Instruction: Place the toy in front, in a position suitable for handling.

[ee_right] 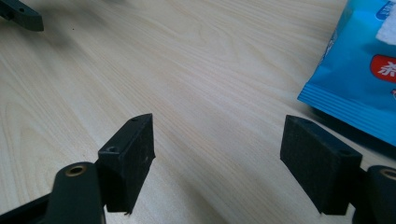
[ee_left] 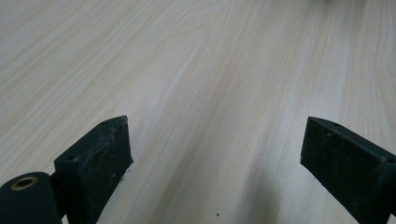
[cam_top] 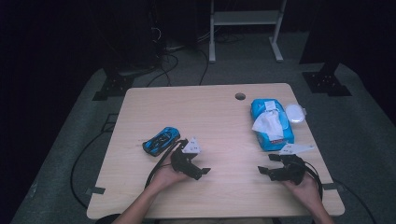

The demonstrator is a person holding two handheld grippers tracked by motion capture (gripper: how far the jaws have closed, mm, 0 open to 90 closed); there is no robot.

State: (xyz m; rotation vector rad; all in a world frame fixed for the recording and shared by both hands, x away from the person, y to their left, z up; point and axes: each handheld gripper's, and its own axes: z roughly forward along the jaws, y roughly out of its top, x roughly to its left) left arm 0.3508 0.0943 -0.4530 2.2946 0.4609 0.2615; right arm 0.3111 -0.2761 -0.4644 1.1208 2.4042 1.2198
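A blue toy car (cam_top: pixel 161 141) lies on the light wooden table (cam_top: pixel 210 112), left of the middle. A blue pack of wet wipes (cam_top: pixel 272 123) with a white wipe pulled out of its top lies at the right; its corner (ee_right: pixel 355 70) reaches into the right gripper view. My left gripper (cam_top: pixel 201 172) rests low over the table just right of the car, open, with bare wood between its jaws (ee_left: pixel 215 135). My right gripper (cam_top: pixel 268 164) sits near the front right, below the wipes pack, open with nothing between its jaws (ee_right: pixel 217 135).
A small white round lid (cam_top: pixel 295 113) lies beside the wipes pack near the right edge. A cable hole (cam_top: pixel 240 96) is at the table's far side. The tip of the other gripper (ee_right: pixel 21 16) is at the top left of the right gripper view.
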